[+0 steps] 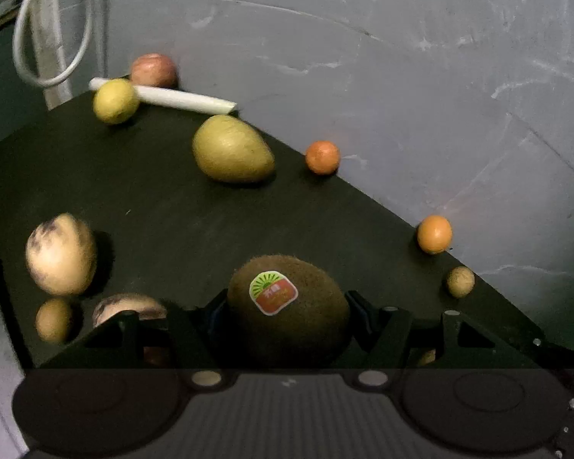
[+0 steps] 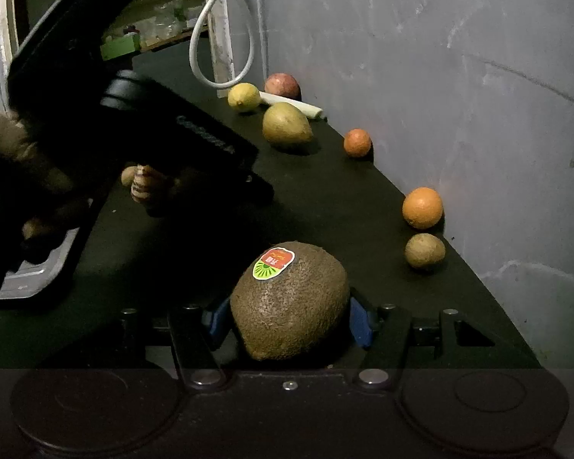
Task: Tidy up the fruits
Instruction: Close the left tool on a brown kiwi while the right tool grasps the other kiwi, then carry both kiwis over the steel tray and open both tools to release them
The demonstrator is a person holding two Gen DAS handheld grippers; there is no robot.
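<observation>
We've got a kiwi in each claw: left claw clamped on the stickered kiwi, right claw clamped on its own kiwi, pads against both sides. Looks like pick done, carry pending. Ahead of the claws along the counter edge: mango, oranges, lemon. Next we need a drop spot; none visible, so we'd group the kiwis together.

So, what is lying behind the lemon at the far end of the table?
Behind the lemon lies a white tube, and a reddish fruit sits beyond it by the wall. The lemon hides part of the tube.
</observation>
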